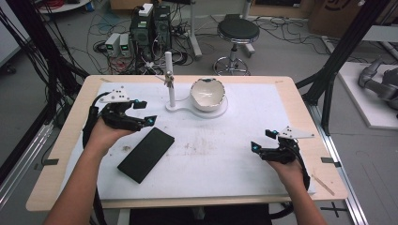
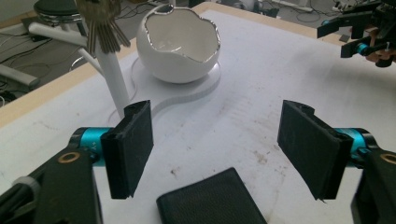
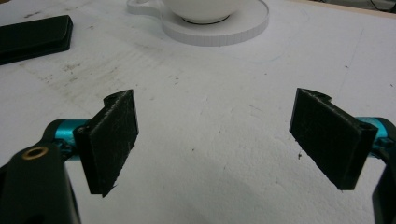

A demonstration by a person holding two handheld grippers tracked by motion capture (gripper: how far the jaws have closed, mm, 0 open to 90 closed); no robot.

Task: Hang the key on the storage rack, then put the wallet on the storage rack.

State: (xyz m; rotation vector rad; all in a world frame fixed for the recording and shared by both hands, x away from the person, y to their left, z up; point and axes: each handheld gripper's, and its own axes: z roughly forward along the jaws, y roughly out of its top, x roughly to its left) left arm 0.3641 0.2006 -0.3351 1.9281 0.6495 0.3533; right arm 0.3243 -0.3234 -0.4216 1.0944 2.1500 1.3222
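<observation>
A person's left gripper (image 1: 141, 111) hovers with fingers (image 2: 128, 147) spread wide just above the near end of a black case (image 1: 146, 154) lying flat on the desk (image 1: 244, 164). The right gripper (image 1: 262, 140) waits well apart, fingers equally wide. The approach looks under way; next, lowering to straddle the case.

Table (image 1: 300, 101) w/ black case (image 1: 146, 154), stand (image 1: 197, 110)

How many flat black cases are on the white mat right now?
1. The black case lies flat on the white mat, just right of the left gripper, whose jaws are open above its near end. It sits well left of the right gripper.
</observation>
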